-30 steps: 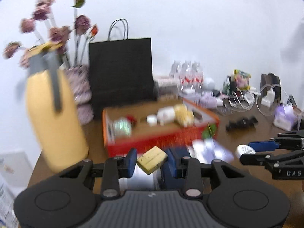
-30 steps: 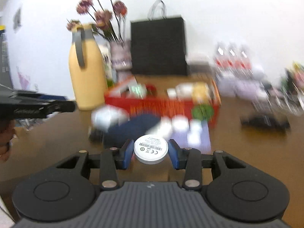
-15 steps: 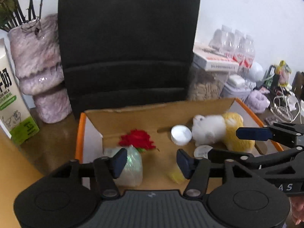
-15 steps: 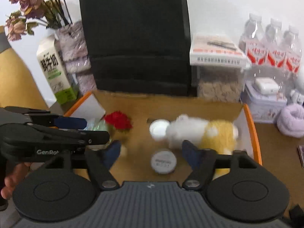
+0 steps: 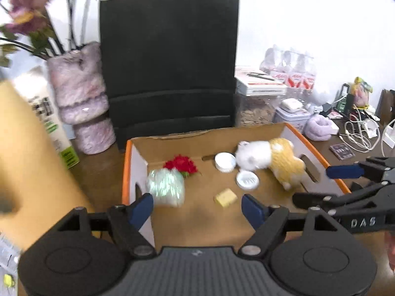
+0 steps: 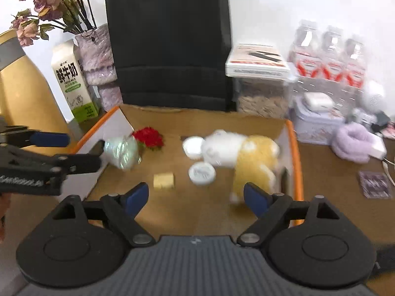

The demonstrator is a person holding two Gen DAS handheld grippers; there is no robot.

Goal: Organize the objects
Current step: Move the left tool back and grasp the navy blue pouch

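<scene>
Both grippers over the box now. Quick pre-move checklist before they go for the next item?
1. Left gripper empty: ok, jaws opening, nothing between them.
2. Right gripper empty: ok, jaws opening, nothing between them.
3. Yellow block inside the cardboard box: ok, lying on the floor of it.
4. White round puck inside the box: ok, beside the plush toy.
5. Block and puck at rest: cannot tell, both views are blurred.
6. Grippers apart from each other: ok, the right one shows at the right edge of the left wrist view, with a gap.
</scene>
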